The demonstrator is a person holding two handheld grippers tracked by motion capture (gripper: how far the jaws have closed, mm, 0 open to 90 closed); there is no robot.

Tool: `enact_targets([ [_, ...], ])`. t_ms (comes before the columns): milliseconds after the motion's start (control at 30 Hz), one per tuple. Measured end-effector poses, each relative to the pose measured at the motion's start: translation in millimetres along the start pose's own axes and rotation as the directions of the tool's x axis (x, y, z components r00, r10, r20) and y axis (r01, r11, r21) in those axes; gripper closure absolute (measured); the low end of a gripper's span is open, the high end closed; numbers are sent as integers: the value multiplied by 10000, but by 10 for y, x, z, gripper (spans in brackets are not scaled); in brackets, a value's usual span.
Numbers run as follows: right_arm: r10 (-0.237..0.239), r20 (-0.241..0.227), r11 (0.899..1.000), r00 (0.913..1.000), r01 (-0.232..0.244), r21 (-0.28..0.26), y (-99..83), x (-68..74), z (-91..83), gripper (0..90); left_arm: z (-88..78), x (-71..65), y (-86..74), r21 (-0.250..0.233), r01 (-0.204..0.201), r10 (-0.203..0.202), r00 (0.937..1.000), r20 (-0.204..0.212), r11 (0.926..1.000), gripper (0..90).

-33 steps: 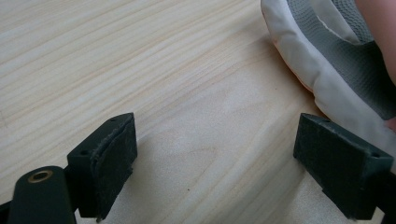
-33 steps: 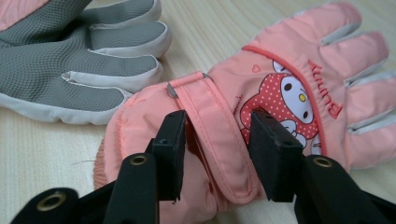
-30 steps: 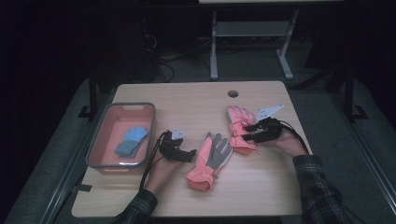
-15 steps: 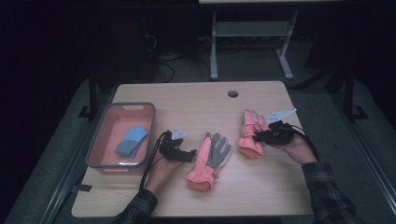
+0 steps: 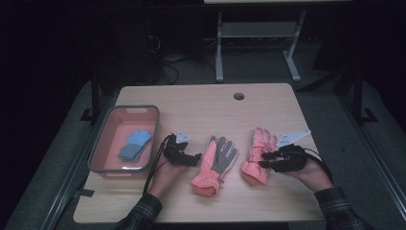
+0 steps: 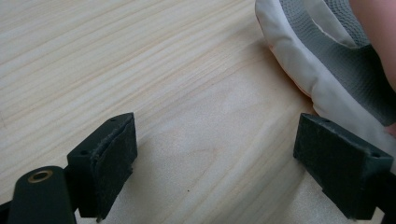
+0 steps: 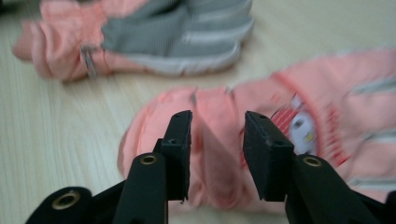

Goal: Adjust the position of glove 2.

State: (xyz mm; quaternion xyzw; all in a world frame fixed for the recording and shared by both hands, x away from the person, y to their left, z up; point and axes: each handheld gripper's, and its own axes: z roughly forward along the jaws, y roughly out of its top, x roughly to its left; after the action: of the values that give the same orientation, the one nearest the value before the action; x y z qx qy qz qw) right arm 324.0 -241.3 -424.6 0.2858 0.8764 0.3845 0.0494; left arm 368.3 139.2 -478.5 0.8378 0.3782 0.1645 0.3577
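Pink tub (image 5: 103, 139) at worktop (image 5: 201, 103) left edge holds blue cloth (image 5: 135, 145). Two gloves mid-worktop w/ room around. Left gripper (image 5: 194, 158) fingers wide apart beside grey-palmed glove (image 5: 216, 165); right gripper (image 5: 264, 160) fingers just been opening, astride pink glove (image 5: 257, 155) cuff.

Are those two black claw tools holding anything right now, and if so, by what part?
Left gripper: nothing, its jaws stand wide over bare table. Right gripper: jaws just opened, straddling the cuff of the pink glove; whether the pads press it cannot be told.

Two coral-pink gloves (image 5: 257, 157), one grey-palmed (image 5: 216, 164); pink tray (image 5: 106, 136), blue cloth (image 5: 135, 145).
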Motion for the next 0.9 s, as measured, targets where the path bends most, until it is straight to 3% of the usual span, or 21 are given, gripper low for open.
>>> enact_targets([
  [100, -84, 384, 9981, 9992, 107, -605, 48, -96, -82, 609, 0, 0, 0, 1, -1, 1, 10000, 1, 10000, 128],
  [200, -52, 725, 9977, 9974, 101, -671, 73, -299, -87, 580, 0, 0, 0, -3, 3, -3, 10000, 1, 10000, 128],
  [267, -29, 470, 9974, 9989, 63, -722, 65, -396, -25, 544, 0, -1, 0, -3, 4, -4, 10000, 3, 10000, 128],
  [367, -370, 269, 9991, 9990, 375, -181, 34, -431, 128, 486, 0, -1, 0, -4, 3, -3, 10000, 2, 10000, 127],
  [433, -489, 309, 9986, 9983, 482, 218, 11, -424, 219, 493, 1, -1, 0, -6, 4, -4, 10000, 2, 10000, 128],
  [533, -631, 441, 9968, 9970, 609, 512, -28, -408, 302, 591, 1, -1, -1, -10, 1, -1, 10000, -1, 10000, 127],
  [700, -334, 570, 9983, 9978, 306, 491, -87, -428, 292, 829, 1, -2, -1, -8, 6, -6, 10000, 0, 10000, 128],
  [833, -323, 589, 9986, 9977, 298, 432, -81, -421, 273, 869, 1, -1, -1, -10, 1, -1, 10000, -1, 10000, 128],
  [900, -49, 483, 9997, 9988, 38, 239, -77, -426, 224, 876, 1, -1, 0, -8, 2, -2, 10000, 2, 10000, 128],
])
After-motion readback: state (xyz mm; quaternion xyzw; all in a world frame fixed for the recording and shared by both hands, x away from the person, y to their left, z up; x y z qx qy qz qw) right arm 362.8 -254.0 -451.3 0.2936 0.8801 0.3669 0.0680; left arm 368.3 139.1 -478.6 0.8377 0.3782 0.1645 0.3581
